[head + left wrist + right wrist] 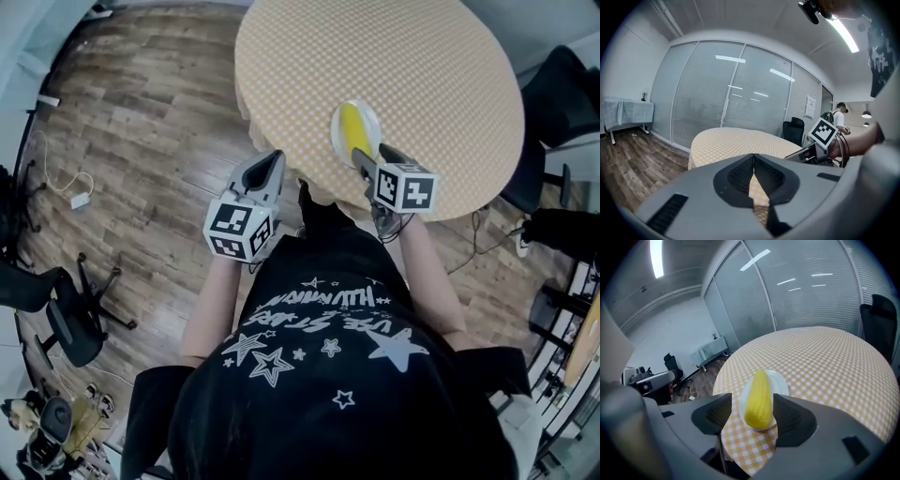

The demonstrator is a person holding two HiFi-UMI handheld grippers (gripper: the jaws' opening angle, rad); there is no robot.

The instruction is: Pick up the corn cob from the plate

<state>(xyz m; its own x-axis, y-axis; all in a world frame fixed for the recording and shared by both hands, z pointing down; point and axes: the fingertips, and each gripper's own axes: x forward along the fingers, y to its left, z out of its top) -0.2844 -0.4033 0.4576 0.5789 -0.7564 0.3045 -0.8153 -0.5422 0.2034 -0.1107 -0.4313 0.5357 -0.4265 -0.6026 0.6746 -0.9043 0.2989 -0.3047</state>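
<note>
Round table (450, 84) in yellow checked cloth on a wood-plank floor (141, 112) — glazed partition wall (740, 93) with lowered blinds, ceiling strip light (843, 35), black office chair (67, 326).

Yellow corn cob (758, 399) lies flat on a small white plate (782, 384); plate sits near the edge of the checked table (825, 362).

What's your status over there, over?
Left gripper shut, empty. Right gripper open, aimed at corn cob, not gripping. Cob lies on plate. Nothing in the way.
</note>
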